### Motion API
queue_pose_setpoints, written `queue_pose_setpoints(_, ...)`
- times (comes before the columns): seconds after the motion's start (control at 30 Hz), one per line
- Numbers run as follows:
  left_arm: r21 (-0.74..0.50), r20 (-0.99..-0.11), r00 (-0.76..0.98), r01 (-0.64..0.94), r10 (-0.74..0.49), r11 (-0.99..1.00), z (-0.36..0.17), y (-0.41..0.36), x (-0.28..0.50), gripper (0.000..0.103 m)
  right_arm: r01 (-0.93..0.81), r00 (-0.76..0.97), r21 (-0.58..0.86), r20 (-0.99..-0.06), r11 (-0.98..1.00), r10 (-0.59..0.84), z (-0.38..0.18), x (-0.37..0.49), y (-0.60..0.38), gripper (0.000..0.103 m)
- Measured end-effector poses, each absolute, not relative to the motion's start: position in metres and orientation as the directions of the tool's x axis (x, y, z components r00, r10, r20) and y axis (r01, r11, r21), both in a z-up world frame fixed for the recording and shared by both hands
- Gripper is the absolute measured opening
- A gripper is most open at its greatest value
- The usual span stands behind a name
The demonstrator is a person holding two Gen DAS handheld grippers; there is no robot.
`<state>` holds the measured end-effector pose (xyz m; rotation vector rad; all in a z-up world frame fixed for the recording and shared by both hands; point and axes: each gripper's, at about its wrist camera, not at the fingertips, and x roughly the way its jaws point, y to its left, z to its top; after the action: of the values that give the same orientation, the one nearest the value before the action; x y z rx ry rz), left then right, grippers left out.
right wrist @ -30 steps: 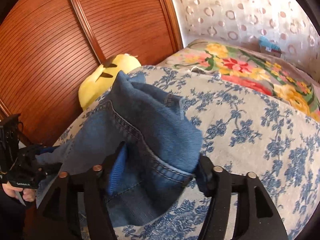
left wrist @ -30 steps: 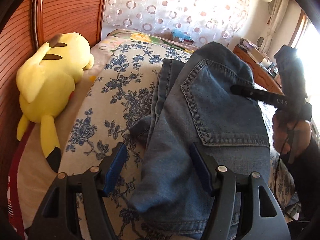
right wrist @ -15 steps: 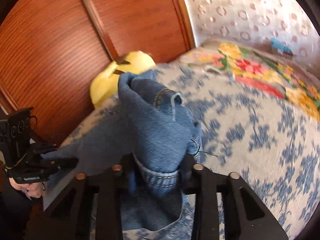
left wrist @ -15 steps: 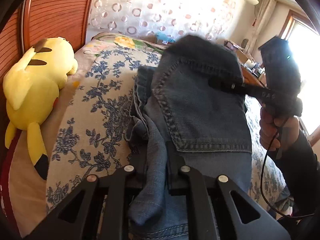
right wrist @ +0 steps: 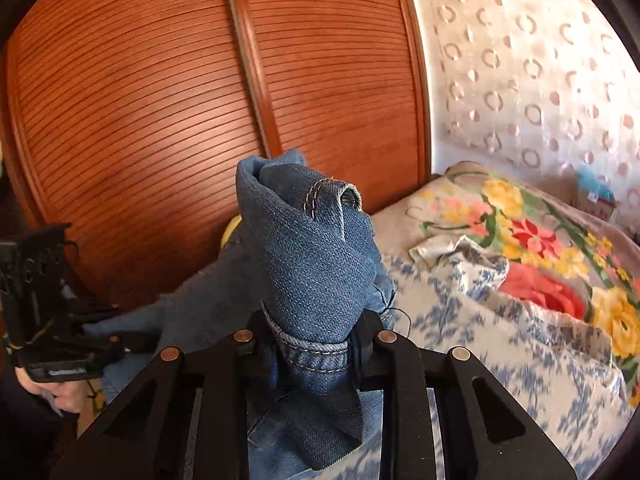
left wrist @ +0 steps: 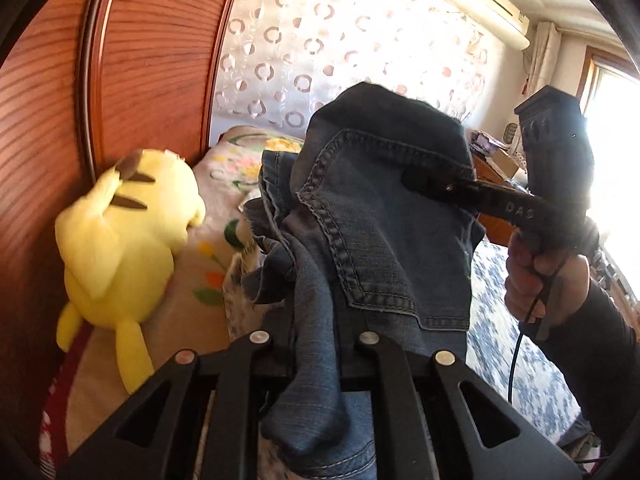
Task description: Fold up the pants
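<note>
The blue denim pants hang bunched in the air above the bed, back pocket facing the left wrist view. My left gripper is shut on a gathered fold of denim at one end. My right gripper is shut on a thick roll of the waistband, and a belt loop stands above the roll of the pants. From the left wrist view the right gripper clamps the pants' far upper edge. In the right wrist view the left gripper holds the other end at the far left.
A yellow plush toy lies against the wooden sliding doors at the bed's left. The blue floral sheet and a flowered blanket cover the bed. A person's hand grips the right tool. A wooden desk stands behind it.
Both grippers went from open around the denim to shut on it. Both then rose, lifting the pants off the sheet into a bunched hang.
</note>
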<state>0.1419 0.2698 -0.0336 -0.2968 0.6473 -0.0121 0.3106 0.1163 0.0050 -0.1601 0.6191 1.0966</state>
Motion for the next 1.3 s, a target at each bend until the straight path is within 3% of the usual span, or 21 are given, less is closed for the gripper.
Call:
queue_pose_setpoints(0.4,-0.292,-0.692,0.706,-0.085,-0.149,0.953,-0.084,0.274,0.209,0.011,-0.798,0.302,0.24,-0.636,0.553,0.71,-0.055,0.39,0.107,0.027)
queue_pose_setpoints(0.5,-0.282,-0.713,0.686,-0.093,-0.144,0.955,-0.096,0.273,0.216,0.017,-0.783,0.296,0.237,-0.671,0.575,0.68,-0.067,0.396,0.102,0.036)
queue_pose_setpoints(0.57,-0.273,-0.725,0.676,-0.106,-0.132,0.956,-0.101,0.272,0.218,0.022,-0.769,0.3,0.236,-0.688,0.594,0.661,-0.071,0.4,0.098,0.049)
queue_pose_setpoints(0.67,-0.267,-0.725,0.678,-0.111,-0.124,0.957,-0.099,0.271,0.214,0.029,-0.753,0.311,0.227,-0.704,0.618,0.638,-0.07,0.403,0.093,0.06)
queue_pose_setpoints(0.8,-0.222,-0.719,0.692,-0.143,-0.063,0.965,-0.088,0.272,0.206,0.043,-0.747,0.353,0.182,-0.707,0.64,0.613,-0.057,0.399,0.081,0.064)
queue_pose_setpoints(0.93,-0.165,-0.703,0.711,-0.159,-0.003,0.973,-0.073,0.27,0.198,0.044,-0.728,0.438,0.118,-0.678,0.675,0.591,-0.036,0.397,0.062,0.065)
queue_pose_setpoints(1.07,-0.149,-0.668,0.744,-0.149,0.011,0.978,-0.058,0.258,0.189,0.044,-0.739,0.48,0.097,-0.619,0.667,0.622,-0.017,0.389,0.05,0.063)
queue_pose_setpoints(1.1,-0.154,-0.663,0.749,-0.136,-0.001,0.979,-0.056,0.253,0.188,0.044,-0.748,0.476,0.094,-0.614,0.657,0.63,-0.014,0.387,0.052,0.059)
queue_pose_setpoints(1.17,-0.17,-0.66,0.751,-0.103,-0.035,0.98,-0.054,0.242,0.188,0.044,-0.778,0.452,0.094,-0.603,0.621,0.657,-0.012,0.381,0.057,0.038)
queue_pose_setpoints(1.23,-0.185,-0.666,0.742,-0.07,-0.072,0.98,-0.059,0.231,0.19,0.044,-0.806,0.424,0.089,-0.603,0.585,0.676,-0.016,0.377,0.066,0.031)
queue_pose_setpoints(1.3,-0.17,-0.688,0.721,-0.05,-0.082,0.984,-0.068,0.22,0.193,0.044,-0.824,0.405,0.074,-0.618,0.562,0.674,-0.025,0.377,0.079,0.03)
